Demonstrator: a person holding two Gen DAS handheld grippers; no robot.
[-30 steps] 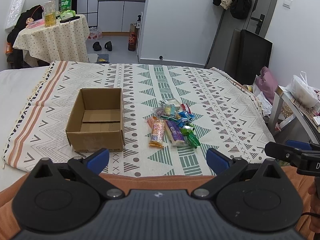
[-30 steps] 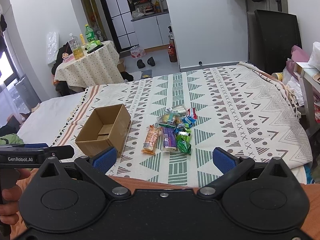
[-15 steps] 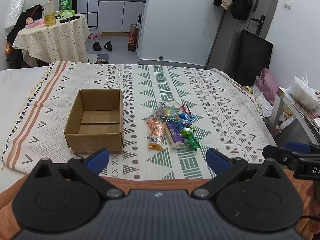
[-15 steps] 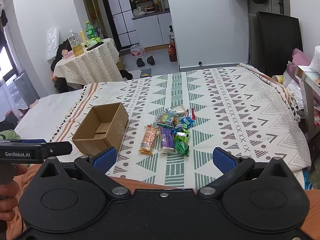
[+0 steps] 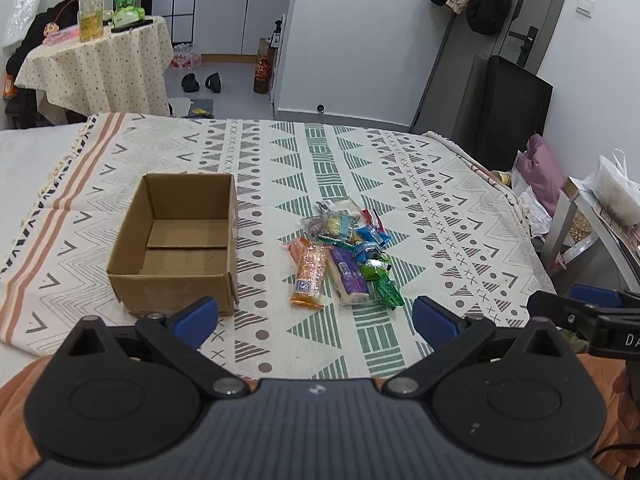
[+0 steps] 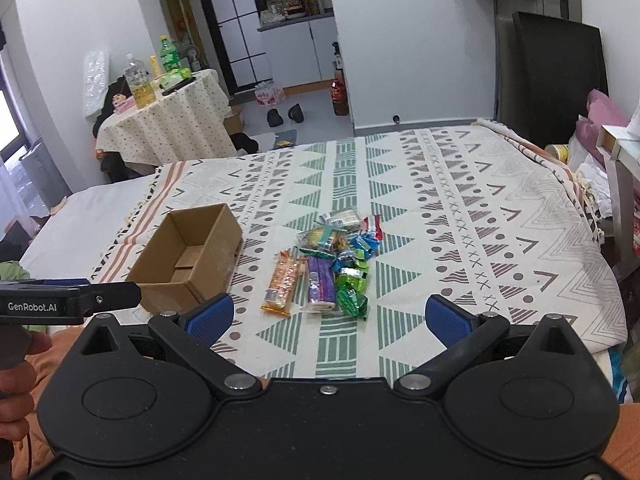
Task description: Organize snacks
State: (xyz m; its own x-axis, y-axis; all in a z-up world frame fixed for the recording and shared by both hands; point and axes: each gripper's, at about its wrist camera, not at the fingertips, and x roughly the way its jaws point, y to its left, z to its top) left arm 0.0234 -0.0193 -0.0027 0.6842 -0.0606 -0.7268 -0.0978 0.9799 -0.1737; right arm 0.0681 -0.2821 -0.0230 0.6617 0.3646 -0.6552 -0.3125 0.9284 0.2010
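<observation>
An empty open cardboard box point(image 5: 178, 246) point(image 6: 190, 258) sits on the patterned bed cover point(image 5: 440, 216) point(image 6: 460, 208). To its right lies a pile of wrapped snacks point(image 5: 344, 256) point(image 6: 328, 264): an orange packet point(image 5: 308, 276) point(image 6: 283, 282), a purple packet point(image 5: 349, 278) point(image 6: 320, 284), green and blue wrappers. My left gripper point(image 5: 316, 318) is open and empty, held near the bed's front edge, short of the box and snacks. My right gripper point(image 6: 327, 318) is open and empty too, just in front of the pile.
A round table point(image 5: 96, 68) with bottles stands at the back left. A dark chair point(image 5: 508, 116) and a cluttered side table point(image 5: 600, 220) flank the bed's right side. A hand point(image 6: 16, 364) holds the left gripper at the left of the right wrist view.
Both grippers have drifted slightly back and up; the box and snacks sit a little lower in view. Nothing was taken hold of.
</observation>
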